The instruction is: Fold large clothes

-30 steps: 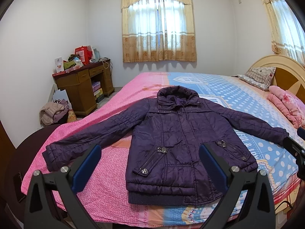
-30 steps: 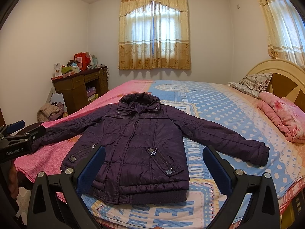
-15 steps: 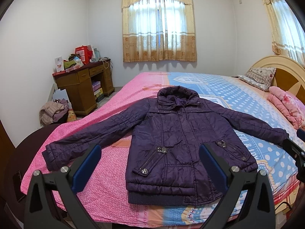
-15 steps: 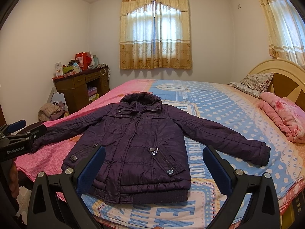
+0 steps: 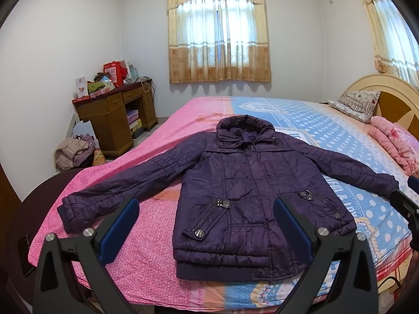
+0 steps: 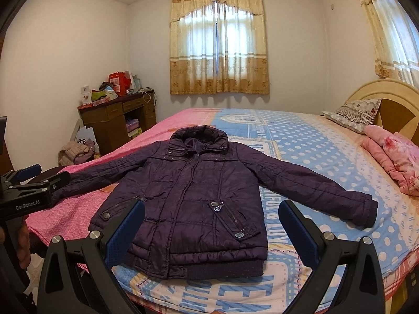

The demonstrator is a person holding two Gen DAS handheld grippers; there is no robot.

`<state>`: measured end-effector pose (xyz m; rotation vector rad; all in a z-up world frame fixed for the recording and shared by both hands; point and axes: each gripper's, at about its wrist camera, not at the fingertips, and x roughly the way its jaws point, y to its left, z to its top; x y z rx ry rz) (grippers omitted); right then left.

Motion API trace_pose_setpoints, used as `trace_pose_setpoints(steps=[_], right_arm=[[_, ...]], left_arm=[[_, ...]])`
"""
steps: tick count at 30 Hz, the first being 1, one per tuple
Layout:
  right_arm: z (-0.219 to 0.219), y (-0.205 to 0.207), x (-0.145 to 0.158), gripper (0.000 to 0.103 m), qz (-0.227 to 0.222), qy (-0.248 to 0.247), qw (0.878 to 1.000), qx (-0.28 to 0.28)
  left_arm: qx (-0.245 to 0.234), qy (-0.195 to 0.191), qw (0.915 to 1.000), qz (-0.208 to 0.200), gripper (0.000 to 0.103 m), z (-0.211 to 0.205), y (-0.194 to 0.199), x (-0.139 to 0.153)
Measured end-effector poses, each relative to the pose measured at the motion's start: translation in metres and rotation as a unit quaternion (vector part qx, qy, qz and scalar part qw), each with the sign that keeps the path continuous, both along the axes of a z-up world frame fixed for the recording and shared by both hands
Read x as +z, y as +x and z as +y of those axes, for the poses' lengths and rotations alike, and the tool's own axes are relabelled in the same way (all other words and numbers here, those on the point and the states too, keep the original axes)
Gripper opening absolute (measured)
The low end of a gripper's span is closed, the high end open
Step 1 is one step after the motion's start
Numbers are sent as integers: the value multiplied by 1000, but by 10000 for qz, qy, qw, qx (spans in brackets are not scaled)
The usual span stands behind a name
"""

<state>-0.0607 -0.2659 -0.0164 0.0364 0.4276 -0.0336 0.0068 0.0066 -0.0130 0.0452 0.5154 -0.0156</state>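
A dark purple quilted jacket [image 5: 243, 191] [image 6: 193, 196] lies flat and face up on the bed, both sleeves spread wide, hem toward me. My left gripper [image 5: 205, 227] hovers open before the hem, nothing between its blue pads. My right gripper [image 6: 210, 229] is open too, held in front of the hem and empty. The left gripper [image 6: 28, 185] shows at the left edge of the right wrist view, near the left sleeve. Part of the right gripper [image 5: 407, 206] shows at the right edge of the left wrist view, by the right cuff.
The bed [image 5: 340, 136] has a pink and blue sheet, a pillow [image 5: 353, 102] and folded pink bedding [image 5: 392, 141] by the headboard. A cluttered wooden desk [image 5: 112, 112] and a heap of clothes [image 5: 73, 151] stand left of the bed. A curtained window [image 5: 218, 28] is behind.
Both views have shifted only slightly; the jacket lies unchanged and both grippers stay open.
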Motion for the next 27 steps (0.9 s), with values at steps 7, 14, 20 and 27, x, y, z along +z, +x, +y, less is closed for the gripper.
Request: trace_pose_setpoints(steps=[7,14,20,27], right_arm=[[-18,7,-13,102,-70,296,9995,23],[-90,51,-66,102,693,1404,9870,-348],[-207,57,-108,102,843,2429,9556,-1440],[-320,42,-134,102,514,3497,8983,-2609]], left_arm=[[-13,35,10000,80,103,-4,5,-5],[-279,-248,9976,575,103,-5,33,-34],[-268,-91,9957,881,103,-13,78,-62],[-291,274,9952,893,103,-37,136,-73]])
